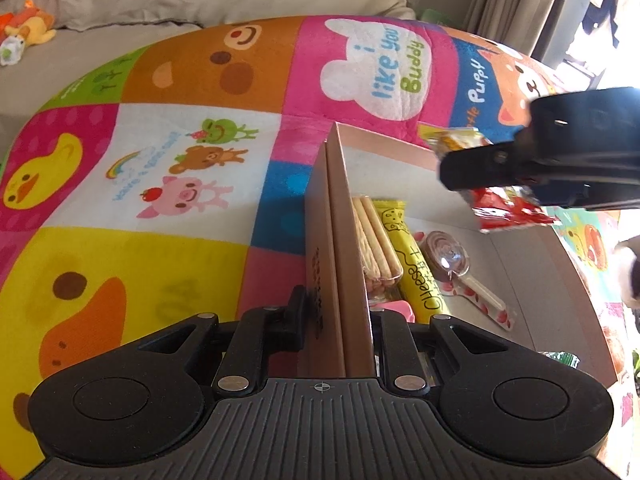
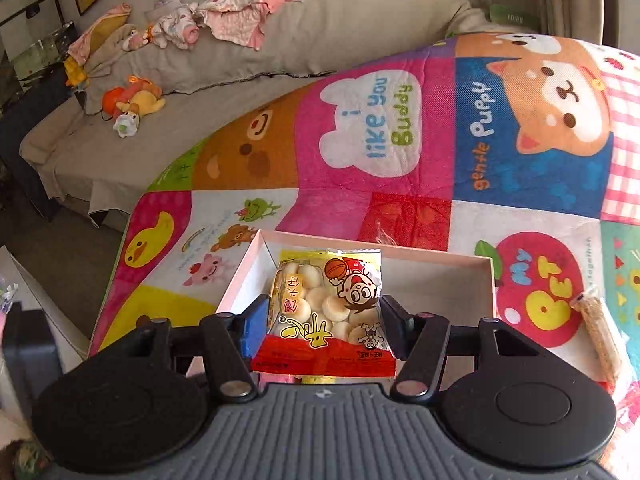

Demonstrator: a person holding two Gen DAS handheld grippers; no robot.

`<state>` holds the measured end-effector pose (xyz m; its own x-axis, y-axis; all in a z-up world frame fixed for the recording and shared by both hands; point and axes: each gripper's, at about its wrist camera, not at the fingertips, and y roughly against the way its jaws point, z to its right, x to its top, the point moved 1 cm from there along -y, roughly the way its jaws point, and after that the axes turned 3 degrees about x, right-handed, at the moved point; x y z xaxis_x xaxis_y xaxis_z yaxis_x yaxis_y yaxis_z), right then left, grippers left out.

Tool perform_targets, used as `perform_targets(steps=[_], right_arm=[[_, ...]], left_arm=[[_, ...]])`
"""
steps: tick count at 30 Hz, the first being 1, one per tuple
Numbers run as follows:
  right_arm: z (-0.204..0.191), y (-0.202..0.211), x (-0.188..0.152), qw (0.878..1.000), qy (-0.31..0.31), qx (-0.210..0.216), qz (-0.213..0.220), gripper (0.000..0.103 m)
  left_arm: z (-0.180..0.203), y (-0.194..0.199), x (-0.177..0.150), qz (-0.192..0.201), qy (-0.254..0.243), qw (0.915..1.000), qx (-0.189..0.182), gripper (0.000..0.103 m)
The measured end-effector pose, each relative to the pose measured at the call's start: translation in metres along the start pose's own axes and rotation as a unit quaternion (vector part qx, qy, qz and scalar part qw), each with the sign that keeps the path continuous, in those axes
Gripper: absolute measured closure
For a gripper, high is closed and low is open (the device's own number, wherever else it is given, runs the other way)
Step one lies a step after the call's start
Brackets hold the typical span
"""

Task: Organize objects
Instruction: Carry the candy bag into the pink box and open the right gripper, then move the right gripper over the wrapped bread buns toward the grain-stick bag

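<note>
While the right claw (image 2: pixel 324 320) was clamped on a biscuit packet (image 2: pixel 326 312) above the box (image 2: pixel 490 280), seemingly to drop it in, the left claw (image 1: pixel 340 320) pinched the box wall (image 1: pixel 340 220), probably steadying it. Inside lay a yellow "Cheese" stick (image 1: pixel 416 264). The blanket (image 2: pixel 372 120) read "i like you Buddy".

Matte black plastic all over on the left gripper (image 1: pixel 336 320): ribbed grey-black deck with a small crosshair mark in the middle, two big round discs either side, silver rivets on the linkage arms, short black fingers (image 1: pixel 298 312). Same build on the right gripper (image 2: pixel 324 320), except for a blue pad on one finger (image 2: pixel 250 330). Seen from the left cam, just a chunky black block with a small screw, a bit blurred
</note>
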<state>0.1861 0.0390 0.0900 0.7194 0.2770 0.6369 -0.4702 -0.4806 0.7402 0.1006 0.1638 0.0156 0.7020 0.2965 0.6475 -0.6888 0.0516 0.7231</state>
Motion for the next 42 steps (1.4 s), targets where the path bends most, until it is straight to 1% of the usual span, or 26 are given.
perform_targets(steps=[3, 6, 8, 10, 11, 15, 17, 19, 22, 24, 27, 29, 31, 35, 37, 38, 42], right_arm=[[0.0, -0.027, 0.007, 1.0, -0.022, 0.008, -0.016, 0.044], [-0.002, -0.045, 0.008, 0.999, -0.033, 0.022, -0.032, 0.044], [-0.002, -0.048, 0.006, 0.998, -0.037, 0.031, -0.037, 0.04], [0.0, -0.041, 0.001, 0.999, -0.032, 0.032, -0.031, 0.035], [0.002, -0.035, -0.001, 0.999, -0.026, 0.027, -0.025, 0.034], [0.019, 0.018, -0.018, 1.0, 0.006, -0.004, 0.023, 0.033], [0.03, 0.047, -0.031, 0.998, 0.016, -0.022, 0.048, 0.027], [0.045, 0.08, -0.05, 0.996, 0.023, -0.047, 0.073, 0.025], [0.065, 0.113, -0.081, 0.993, 0.022, -0.078, 0.081, 0.023], [0.08, 0.127, -0.109, 0.993, 0.022, -0.095, 0.066, 0.021], [0.088, 0.137, -0.152, 0.992, 0.035, -0.112, 0.041, 0.021], [0.089, 0.14, -0.174, 0.992, 0.039, -0.119, 0.033, 0.021], [0.09, 0.141, -0.192, 0.992, 0.03, -0.115, 0.032, 0.02], [0.099, 0.136, -0.21, 0.993, 0.002, -0.11, 0.034, 0.017], [0.104, 0.131, -0.218, 0.991, 0.001, -0.13, 0.031, 0.016], [0.107, 0.13, -0.219, 0.99, 0.003, -0.136, 0.031, 0.012], [0.115, 0.13, -0.22, 0.98, 0.022, -0.192, 0.044, 0.011]], left_arm=[[-0.001, 0.0, 0.0, 0.002, 0.003, 1.0, -0.001, 0.082], [-0.001, 0.0, -0.001, 0.003, 0.004, 1.0, -0.002, 0.082], [-0.001, 0.0, -0.001, 0.004, 0.005, 1.0, -0.003, 0.082], [-0.001, 0.0, -0.001, 0.005, 0.005, 1.0, -0.003, 0.082], [-0.001, 0.0, -0.002, 0.005, 0.005, 1.0, -0.003, 0.082], [-0.001, 0.0, -0.002, 0.006, 0.004, 1.0, -0.005, 0.082], [-0.001, 0.0, -0.002, 0.007, 0.003, 1.0, -0.004, 0.082], [0.0, 0.0, -0.002, 0.007, 0.002, 1.0, -0.002, 0.082], [-0.001, 0.0, -0.003, 0.008, 0.003, 1.0, -0.003, 0.082], [-0.001, 0.001, -0.003, 0.008, 0.003, 1.0, -0.004, 0.082], [-0.001, 0.0, -0.002, 0.007, 0.004, 1.0, -0.001, 0.082], [0.0, 0.0, -0.002, 0.006, 0.005, 1.0, 0.002, 0.083], [0.001, 0.0, -0.002, 0.005, 0.006, 1.0, 0.004, 0.083], [0.004, 0.0, -0.002, 0.003, 0.002, 0.9999, 0.012, 0.084], [0.005, 0.0, -0.001, 0.002, 0.0, 0.9999, 0.015, 0.084], [0.005, 0.0, -0.001, 0.002, 0.0, 0.9999, 0.016, 0.084], [0.005, 0.0, -0.002, 0.003, 0.002, 0.9999, 0.016, 0.084]])
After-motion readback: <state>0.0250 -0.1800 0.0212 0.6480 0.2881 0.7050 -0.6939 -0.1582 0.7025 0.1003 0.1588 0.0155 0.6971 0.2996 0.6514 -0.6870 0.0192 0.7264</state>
